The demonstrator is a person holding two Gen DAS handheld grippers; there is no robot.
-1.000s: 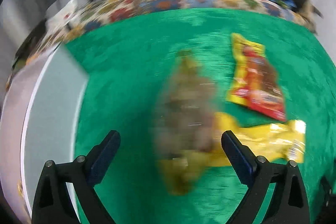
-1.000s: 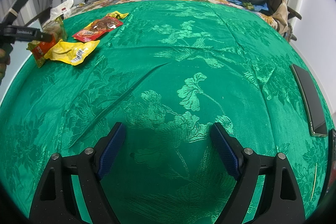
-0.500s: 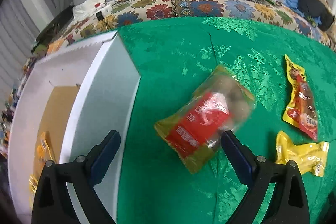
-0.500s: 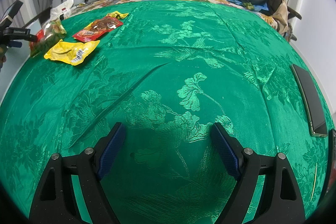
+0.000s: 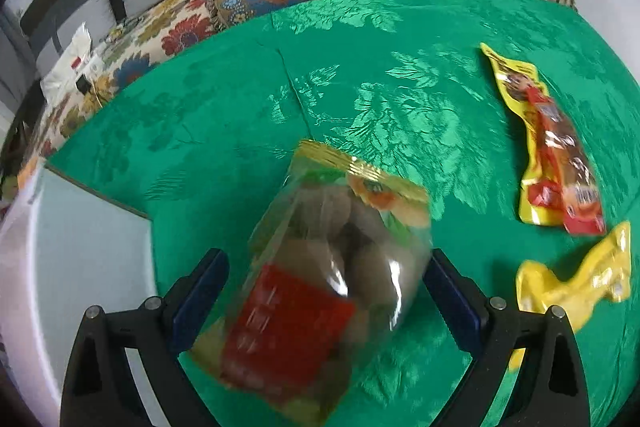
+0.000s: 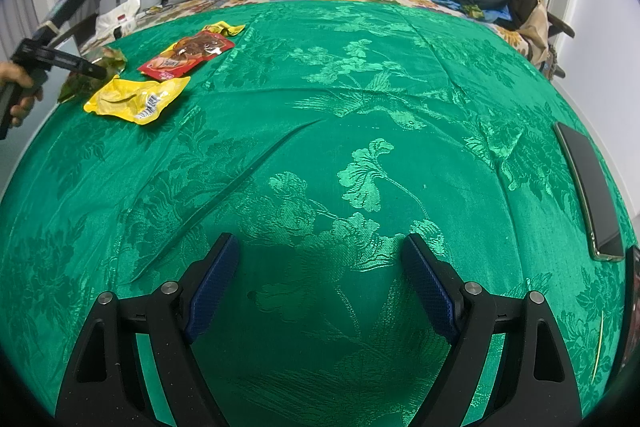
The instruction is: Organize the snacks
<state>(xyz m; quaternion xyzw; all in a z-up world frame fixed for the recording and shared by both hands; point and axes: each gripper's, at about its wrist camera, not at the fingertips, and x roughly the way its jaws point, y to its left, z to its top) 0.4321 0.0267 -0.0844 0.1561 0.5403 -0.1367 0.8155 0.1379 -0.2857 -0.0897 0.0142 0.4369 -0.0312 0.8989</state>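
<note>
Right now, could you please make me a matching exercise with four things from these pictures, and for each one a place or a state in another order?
Things:
1. clear snack bag with red label
2. plain yellow packet
3. right gripper
4. dark phone

Places or states:
A. open, with only green cloth between the fingers
B. at the right edge of the green cloth
C. between the fingers of the left gripper
D. flat on the cloth, beside the red and yellow packet

Pairs: 1-C, 2-D, 3-A, 4-B

clear snack bag [image 5: 320, 291], yellow packets [image 5: 548, 155] beside

Green floral cloth [image 6: 360, 107]; yellow packet [image 6: 136, 99]; red-labelled clear bag [image 5: 328, 283]
</note>
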